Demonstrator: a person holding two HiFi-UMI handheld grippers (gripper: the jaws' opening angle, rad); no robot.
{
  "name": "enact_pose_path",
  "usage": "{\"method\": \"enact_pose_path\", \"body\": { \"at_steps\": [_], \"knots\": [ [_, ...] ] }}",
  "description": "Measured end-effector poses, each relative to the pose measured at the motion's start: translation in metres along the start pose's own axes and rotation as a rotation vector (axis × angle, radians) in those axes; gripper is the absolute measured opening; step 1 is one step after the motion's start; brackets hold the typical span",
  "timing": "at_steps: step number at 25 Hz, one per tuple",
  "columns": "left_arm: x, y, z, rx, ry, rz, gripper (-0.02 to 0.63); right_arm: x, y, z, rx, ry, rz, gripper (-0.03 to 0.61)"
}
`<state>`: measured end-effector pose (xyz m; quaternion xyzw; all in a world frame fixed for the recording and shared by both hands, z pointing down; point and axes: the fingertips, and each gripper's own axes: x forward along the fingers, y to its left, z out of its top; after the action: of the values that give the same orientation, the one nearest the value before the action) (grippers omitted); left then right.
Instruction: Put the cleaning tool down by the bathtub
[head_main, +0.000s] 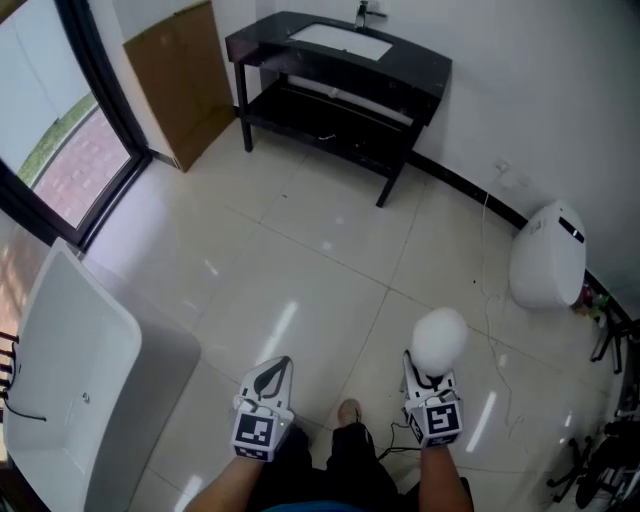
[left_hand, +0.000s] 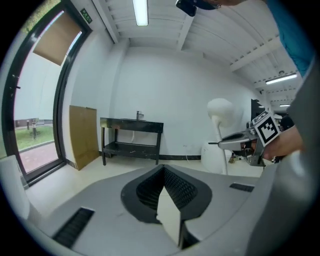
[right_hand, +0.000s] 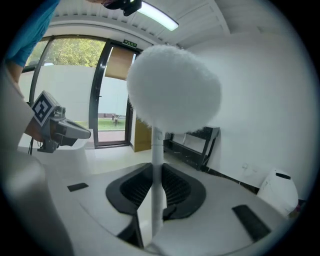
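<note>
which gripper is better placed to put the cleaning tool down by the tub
Right. The right gripper is clamped on the cleaning tool; the left gripper is shut and empty. The bathtub lies leftward, so it likely must reach across.

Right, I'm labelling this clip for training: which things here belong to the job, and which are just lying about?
Job:
fluffy white cleaning tool, clamped in right gripper
bathtub

Lying about:
black sink table
cardboard panel
white rounded appliance
</note>
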<state>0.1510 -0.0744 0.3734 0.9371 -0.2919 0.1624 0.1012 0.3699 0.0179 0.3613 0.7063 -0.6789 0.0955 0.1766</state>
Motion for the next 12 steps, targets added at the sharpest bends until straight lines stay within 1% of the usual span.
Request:
{"method": "enact_pose_path", "body": {
  "at_steps": [3,6,9,12],
  "knots": [
    [-0.044,0.01,0.038,0.001,-0.005,0.036,-0.002,-0.04,-0.004,0.068,0.039,-0.115,-0.052,0.077],
    [-0.088,0.0,0.07,0.027,-0.025,0.026,-0.002,-0.084,-0.005,0.124,0.097,-0.229,-0.095,0.077],
    [-0.119,-0.017,0.095,0.043,-0.052,0.037,-0.002,-0.117,-0.006,0.168,0.128,-0.331,-0.079,0.077],
    [-0.146,-0.031,0.111,0.05,-0.092,0.099,-0.002,-0.136,-0.004,0.19,0.134,-0.397,-0.027,0.077]
  ]
}}
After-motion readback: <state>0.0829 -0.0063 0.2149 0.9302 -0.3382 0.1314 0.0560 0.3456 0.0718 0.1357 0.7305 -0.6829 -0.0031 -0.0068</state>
